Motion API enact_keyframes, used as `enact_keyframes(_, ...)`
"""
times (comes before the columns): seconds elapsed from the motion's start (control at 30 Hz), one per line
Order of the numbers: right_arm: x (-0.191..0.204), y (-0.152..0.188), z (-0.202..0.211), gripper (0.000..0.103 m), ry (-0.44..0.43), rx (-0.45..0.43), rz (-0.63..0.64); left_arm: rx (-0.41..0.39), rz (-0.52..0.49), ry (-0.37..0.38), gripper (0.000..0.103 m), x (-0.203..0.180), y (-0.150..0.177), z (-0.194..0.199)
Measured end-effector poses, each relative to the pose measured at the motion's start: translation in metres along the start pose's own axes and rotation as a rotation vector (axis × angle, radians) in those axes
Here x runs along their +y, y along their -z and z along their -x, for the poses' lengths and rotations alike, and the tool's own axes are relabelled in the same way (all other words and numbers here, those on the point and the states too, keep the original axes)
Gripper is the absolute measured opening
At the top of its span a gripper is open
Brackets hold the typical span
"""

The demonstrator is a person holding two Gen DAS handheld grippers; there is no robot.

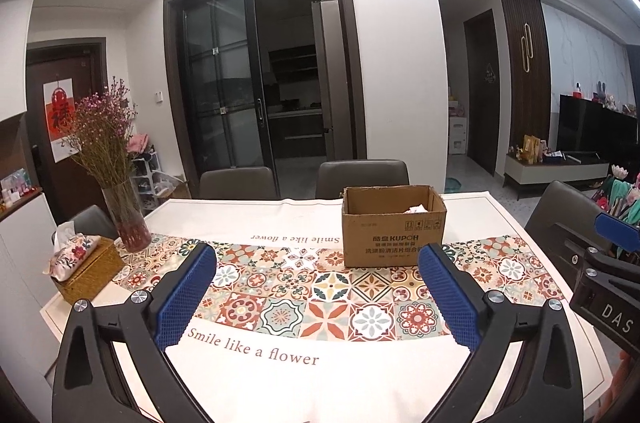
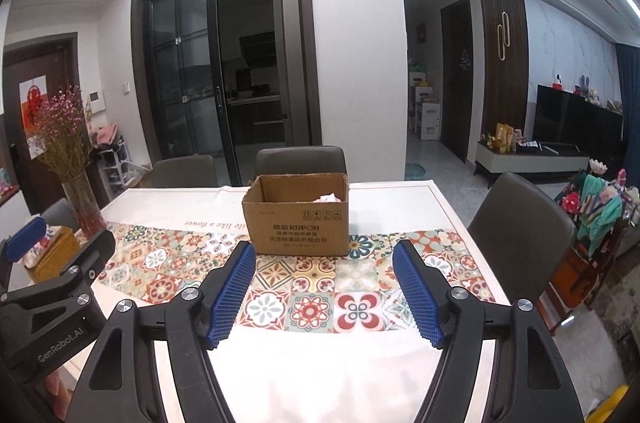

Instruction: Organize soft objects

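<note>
Dining table [image 1: 360, 383] holds KUPOH carton [image 1: 394, 227] with soft items inside; your left gripper [image 1: 318, 299] and right gripper [image 2: 324, 293], just short of it, gape empty, likely after a drop-off.

"KUPOH" on box [image 2: 298, 219]; tablecloth [image 1: 280, 375] "Smile like a flower"

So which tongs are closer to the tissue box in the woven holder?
Left. The left tongs are on the tissue box's side of the table; the right tongs are further away, beyond the left ones.
</note>
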State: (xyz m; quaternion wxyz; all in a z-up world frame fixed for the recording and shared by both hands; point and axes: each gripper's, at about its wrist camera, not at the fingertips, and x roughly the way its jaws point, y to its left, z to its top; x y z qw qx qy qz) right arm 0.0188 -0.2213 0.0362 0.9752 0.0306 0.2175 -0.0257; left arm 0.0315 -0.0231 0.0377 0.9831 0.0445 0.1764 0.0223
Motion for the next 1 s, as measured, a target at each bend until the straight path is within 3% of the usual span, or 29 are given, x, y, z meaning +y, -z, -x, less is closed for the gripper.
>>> enact_keyframes(0.4,0.001,0.002,0.006,0.072,0.001,0.002,-0.007,0.022,0.013,0.009,0.103,0.005,0.005,0.007)
enact_keyframes(1.0,-0.001,0.004,0.011,0.072,-0.005,-0.003,0.0,-0.006,0.013,-0.016,0.103,0.01,0.007,0.022)
